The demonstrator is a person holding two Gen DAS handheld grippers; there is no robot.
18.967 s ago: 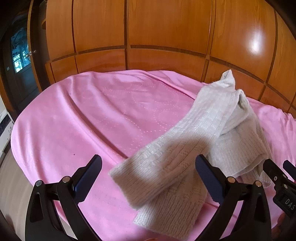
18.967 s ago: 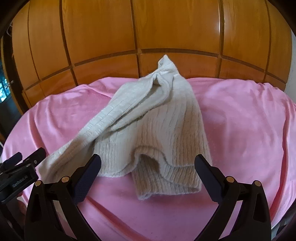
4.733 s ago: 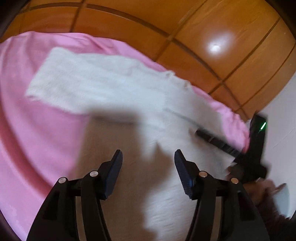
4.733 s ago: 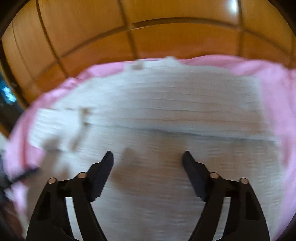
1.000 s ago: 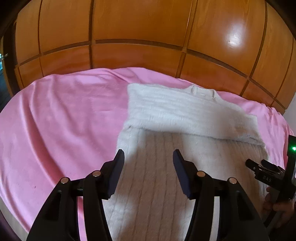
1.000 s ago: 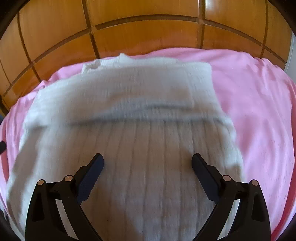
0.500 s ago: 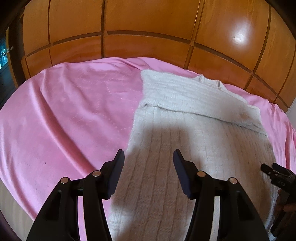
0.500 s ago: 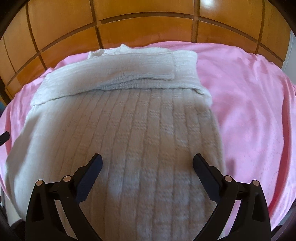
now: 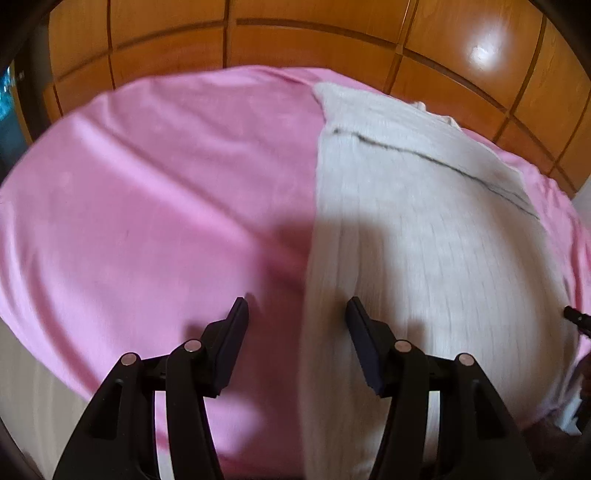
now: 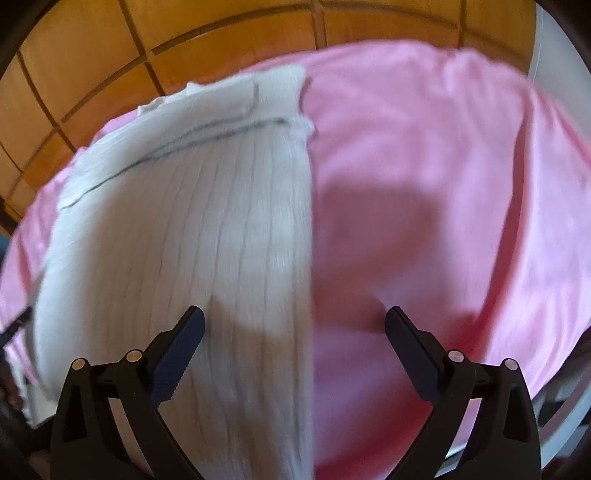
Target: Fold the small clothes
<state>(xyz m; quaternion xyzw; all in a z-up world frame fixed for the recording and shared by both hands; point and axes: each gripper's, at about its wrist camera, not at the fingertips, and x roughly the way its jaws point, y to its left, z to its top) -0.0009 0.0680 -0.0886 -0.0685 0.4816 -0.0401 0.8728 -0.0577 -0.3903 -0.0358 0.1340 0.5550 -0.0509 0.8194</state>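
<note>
A cream ribbed knit sweater (image 9: 424,236) lies flat on the pink bed cover (image 9: 159,192), sleeves folded across its far end. My left gripper (image 9: 297,314) is open and empty, its jaws straddling the sweater's left edge near the hem. In the right wrist view the sweater (image 10: 192,229) fills the left half. My right gripper (image 10: 293,323) is open wide and empty, straddling the sweater's right edge over the pink cover (image 10: 424,184). The tip of the right gripper shows at the far right of the left wrist view (image 9: 578,318).
Orange wooden panelling (image 9: 295,33) stands behind the bed. The bed's near edge curves off at lower left (image 9: 44,369). A white wall (image 10: 561,66) shows at the right.
Both grippers have swung outward and lower: the left now sits over the sweater's left edge, the right over its right edge. The sweater has not moved.
</note>
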